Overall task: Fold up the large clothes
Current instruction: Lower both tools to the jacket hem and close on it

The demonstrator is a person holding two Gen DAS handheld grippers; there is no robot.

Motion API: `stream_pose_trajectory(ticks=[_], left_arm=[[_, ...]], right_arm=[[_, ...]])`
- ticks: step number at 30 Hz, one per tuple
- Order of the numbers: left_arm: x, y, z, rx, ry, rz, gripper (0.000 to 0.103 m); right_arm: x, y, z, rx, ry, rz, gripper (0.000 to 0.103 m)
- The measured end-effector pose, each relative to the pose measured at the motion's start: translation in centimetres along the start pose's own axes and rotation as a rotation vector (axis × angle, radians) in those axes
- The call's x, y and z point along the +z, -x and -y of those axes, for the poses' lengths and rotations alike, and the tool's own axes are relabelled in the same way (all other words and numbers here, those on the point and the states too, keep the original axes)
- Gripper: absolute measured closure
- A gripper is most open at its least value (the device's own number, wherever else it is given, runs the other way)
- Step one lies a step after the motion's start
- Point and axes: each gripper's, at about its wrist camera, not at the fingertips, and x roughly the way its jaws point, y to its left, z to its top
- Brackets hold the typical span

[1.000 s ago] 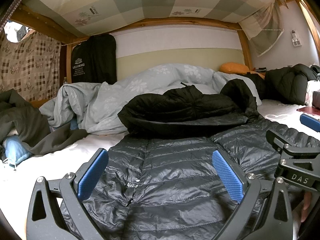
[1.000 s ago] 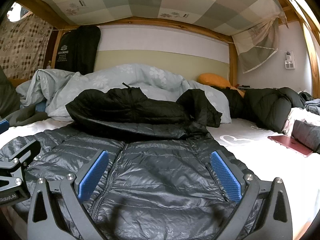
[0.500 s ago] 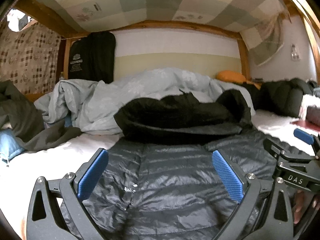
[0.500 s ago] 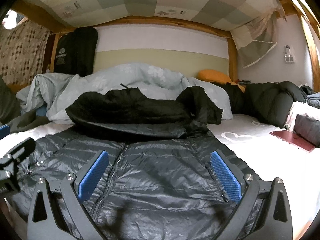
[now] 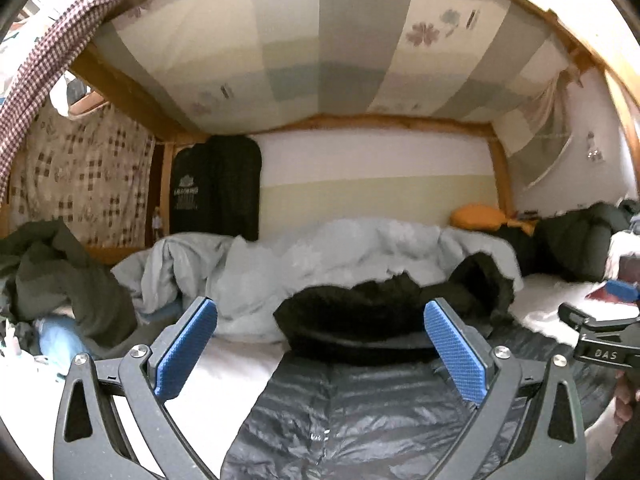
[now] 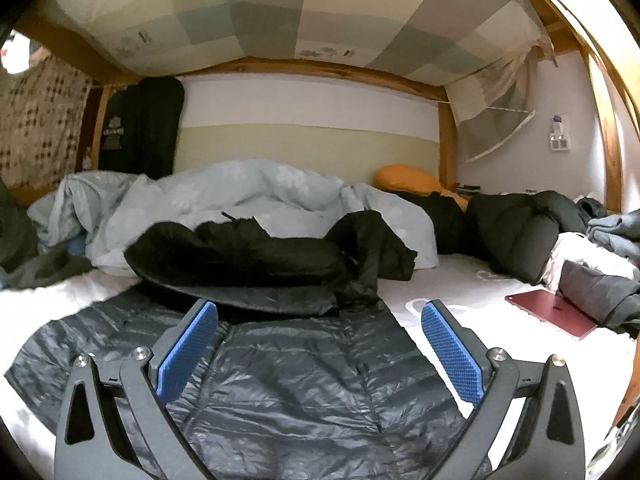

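Both my claws hover spread and holding nothing, my left claw (image 5: 320,354) and right claw (image 6: 318,354) pointing level over the shiny grey puffer jacket (image 6: 280,384) lying flat on the white bed (image 6: 452,280). Its black hood (image 6: 240,252) bunches beyond, then a pale blue duvet (image 6: 240,192).

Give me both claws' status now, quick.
Left claw: open, holding nothing, above the grey puffer jacket.
Right claw: open, holding nothing, above the same jacket.
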Motion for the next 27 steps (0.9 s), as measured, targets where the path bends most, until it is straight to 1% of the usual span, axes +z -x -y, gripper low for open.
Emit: stream_pose_trajectory(ticks=[1, 2, 4, 6, 8, 10, 12, 14, 15, 16, 17, 19, 20, 22, 24, 25, 26, 27], left_arm=[[0.3, 0.4, -0.3, -0.001, 0.005, 0.012, 0.000], [0.4, 0.8, -0.5, 0.004, 0.011, 0.020, 0.000], [0.7, 1.2, -1.3, 0.023, 0.043, 0.022, 0.000], [0.5, 1.1, -2.3, 0.029, 0.094, -0.001, 0.000], [0.4, 0.8, -3.0, 0.026, 0.123, -0.036, 0.000], [0.4, 0.8, -3.5, 0.029, 0.125, -0.054, 0.000], [0.2, 0.6, -3.8, 0.006, 0.108, -0.092, 0.000], [-0.5, -0.6, -4.2, -0.034, 0.102, -0.178, 0.000], [-1.1, -1.2, -4.5, -0.035, 0.109, -0.224, 0.000], [-1.6, -1.6, -4.7, -0.038, 0.118, -0.264, 0.000], [-2.3, -2.4, -5.1, -0.054, 0.129, -0.322, 0.000], [-3.5, -3.7, -5.4, -0.093, 0.133, -0.435, 0.000], [-4.1, -3.9, -5.5, -0.084, 0.125, -0.467, 0.000], [-5.2, -4.1, -5.4, -0.040, 0.089, -0.514, 0.000], [-6.2, -4.4, -5.3, -0.033, 0.042, -0.569, 0.000], [-7.0, -4.7, -5.2, -0.044, 0.023, -0.614, 0.000], [-7.8, -5.1, -5.0, -0.074, 0.007, -0.670, 0.000], [-9.0, -5.7, -4.5, -0.110, -0.021, -0.749, 0.000]], right_arm=[[0.2, 0.2, 0.3, 0.012, -0.006, -0.012, 0.001], [0.4, 0.4, 0.6, 0.031, -0.019, -0.044, 0.001], [0.4, 0.8, 1.0, 0.052, -0.030, -0.080, 0.001], [0.0, 1.1, 1.4, 0.030, -0.038, -0.093, 0.001], [-0.3, 1.3, 1.9, 0.009, -0.042, -0.108, 0.001], [-0.3, 1.6, 2.1, -0.008, -0.026, -0.121, 0.001], [-0.1, 2.2, 2.4, -0.028, 0.004, -0.115, 0.001], [0.4, 2.4, 2.8, -0.038, 0.045, -0.125, 0.001], [0.6, 2.3, 3.2, -0.024, 0.050, -0.141, 0.001], [0.7, 2.2, 3.7, -0.003, 0.041, -0.161, 0.001], [0.7, 2.0, 4.4, 0.016, 0.024, -0.186, 0.001], [0.6, 1.6, 5.7, 0.028, 0.001, -0.236, 0.001], [0.3, 1.3, 6.6, 0.018, -0.006, -0.266, 0.001], [-0.6, 0.9, 8.2, -0.014, -0.015, -0.327, 0.001], [-2.0, 0.3, 10.1, -0.056, -0.027, -0.389, 0.001], [-2.9, -0.1, 11.1, -0.092, -0.036, -0.431, 0.001], [-3.6, -0.5, 11.8, -0.115, -0.042, -0.465, 0.001], [-4.3, -1.0, 12.4, -0.136, -0.043, -0.510, 0.001]])
